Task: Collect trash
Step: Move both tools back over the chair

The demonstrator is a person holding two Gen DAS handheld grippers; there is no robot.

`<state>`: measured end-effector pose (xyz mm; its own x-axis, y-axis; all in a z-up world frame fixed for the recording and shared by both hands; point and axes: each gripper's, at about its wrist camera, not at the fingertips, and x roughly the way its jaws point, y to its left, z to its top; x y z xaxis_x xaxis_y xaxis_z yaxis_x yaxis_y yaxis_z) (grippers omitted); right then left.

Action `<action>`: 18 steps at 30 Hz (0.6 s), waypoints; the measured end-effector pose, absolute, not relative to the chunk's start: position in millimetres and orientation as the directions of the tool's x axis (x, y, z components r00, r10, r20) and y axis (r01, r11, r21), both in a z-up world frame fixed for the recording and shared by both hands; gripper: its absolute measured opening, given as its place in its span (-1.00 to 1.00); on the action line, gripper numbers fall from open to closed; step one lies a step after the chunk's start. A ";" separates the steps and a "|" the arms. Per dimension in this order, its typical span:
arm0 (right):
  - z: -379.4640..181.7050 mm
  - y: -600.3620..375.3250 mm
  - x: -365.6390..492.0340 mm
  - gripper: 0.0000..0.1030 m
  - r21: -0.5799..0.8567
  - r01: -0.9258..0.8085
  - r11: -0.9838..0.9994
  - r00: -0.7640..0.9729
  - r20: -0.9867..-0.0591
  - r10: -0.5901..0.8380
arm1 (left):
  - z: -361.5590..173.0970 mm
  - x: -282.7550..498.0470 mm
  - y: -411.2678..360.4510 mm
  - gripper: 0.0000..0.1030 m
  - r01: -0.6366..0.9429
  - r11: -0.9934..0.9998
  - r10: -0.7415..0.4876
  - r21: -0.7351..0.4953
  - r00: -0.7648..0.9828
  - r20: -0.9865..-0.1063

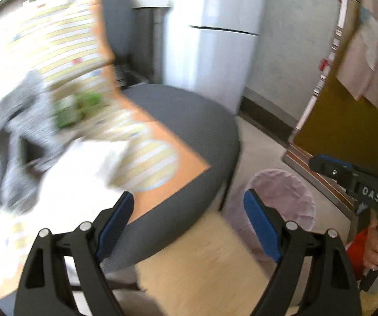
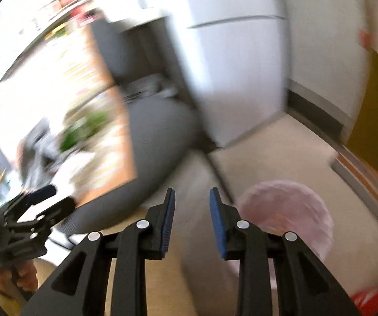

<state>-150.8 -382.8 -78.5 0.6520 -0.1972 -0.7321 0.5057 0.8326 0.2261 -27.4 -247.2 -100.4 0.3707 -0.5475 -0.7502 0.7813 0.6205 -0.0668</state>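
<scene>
1. Left gripper point(image 1: 189, 208) held with jaws wide, nothing between them, above a grey chair point(image 1: 189, 121).
2. Right gripper point(image 2: 192, 210) with jaws parted narrowly, empty.
3. Pink-lined trash bin point(image 1: 286, 197) on the floor point(image 1: 262, 142), right of the chair.
4. Blurred striped worktop point(image 1: 65, 39), far left.

Pink-lined trash bin point(image 1: 284, 197) upright beside chair point(image 1: 189, 142)
</scene>
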 end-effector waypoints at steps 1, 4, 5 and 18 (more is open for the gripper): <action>-73.9 -370.5 -137.6 -0.41 0.216 0.460 0.861 0.663 -0.729 -0.171 | -99.9 -24.1 -234.9 0.61 0.763 0.643 -0.534 -0.065 0.387 -0.752; -64.5 -338.5 -105.6 -0.41 0.207 0.344 0.916 0.690 -0.717 -0.098 | -101.4 -11.2 -192.1 0.61 0.684 0.728 -0.465 -0.041 0.450 -0.763; -62.6 -330.4 -96.3 -0.41 0.203 0.316 0.927 0.696 -0.713 -0.081 | -103.2 -6.6 -179.8 0.61 0.660 0.750 -0.446 -0.041 0.460 -0.767; -93.4 -258.3 -32.6 0.36 0.201 0.100 0.975 0.653 -0.752 0.088 | -119.0 31.9 -78.9 0.70 0.435 0.900 -0.278 -0.017 0.544 -0.792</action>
